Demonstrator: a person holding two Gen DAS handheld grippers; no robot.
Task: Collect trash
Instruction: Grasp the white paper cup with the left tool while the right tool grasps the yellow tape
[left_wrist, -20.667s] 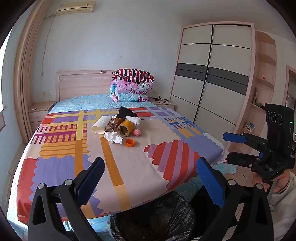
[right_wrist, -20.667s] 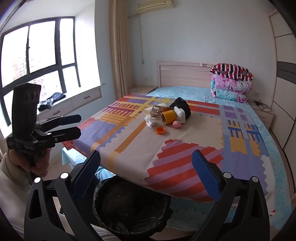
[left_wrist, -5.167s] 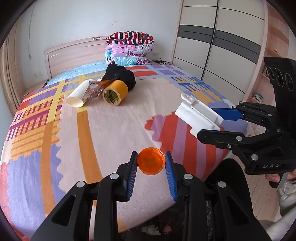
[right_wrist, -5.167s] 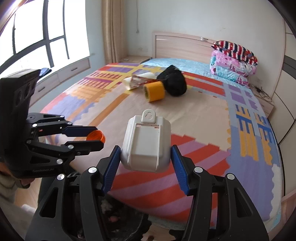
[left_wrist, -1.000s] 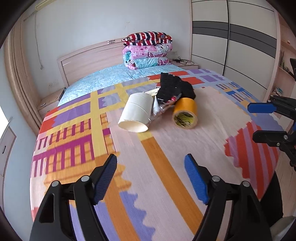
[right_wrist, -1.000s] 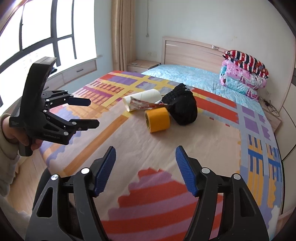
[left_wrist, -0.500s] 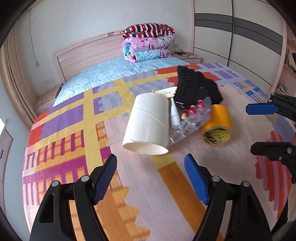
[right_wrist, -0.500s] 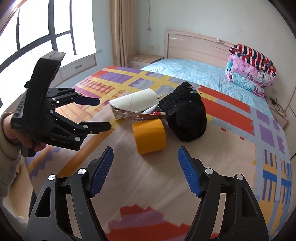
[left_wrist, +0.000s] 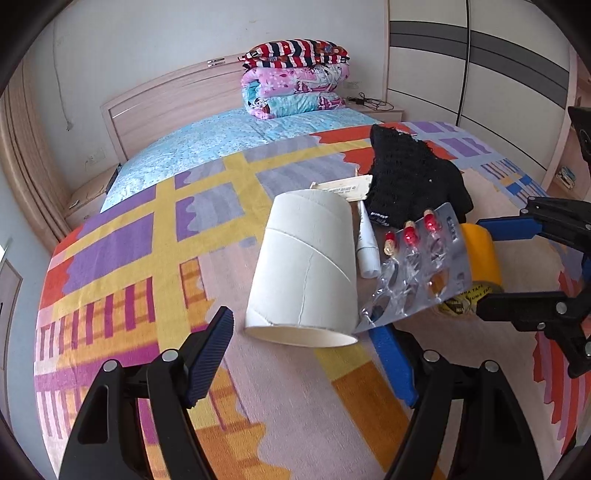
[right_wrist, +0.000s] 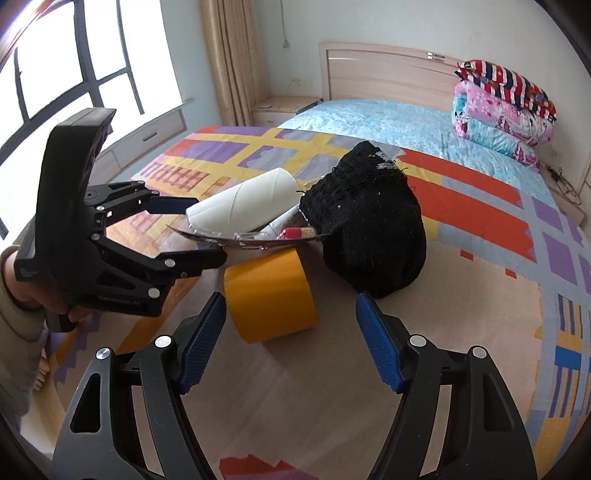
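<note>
White cardboard tube (left_wrist: 306, 266), yellow tape roll (right_wrist: 271, 295), black knit cloth (right_wrist: 369, 229), silver blister pack (left_wrist: 417, 273) with red capsules, bedspread (left_wrist: 147, 240) in purple, yellow, orange blocks.

A white cardboard tube (left_wrist: 303, 273) lies on its side on the bed, open end near, with a silver blister pack (left_wrist: 417, 269) leaning on its right and a yellow tape roll (right_wrist: 271, 297) beside a black knit (right_wrist: 369, 229).

Holding both grippers out level, jaws spread wide and gripping nothing: left gripper (left_wrist: 303, 354), also seen at nine o'clock (right_wrist: 188, 230) from the right wrist view; right gripper (right_wrist: 290, 338) showing at three o'clock (left_wrist: 487, 264) from the left wrist view.
</note>
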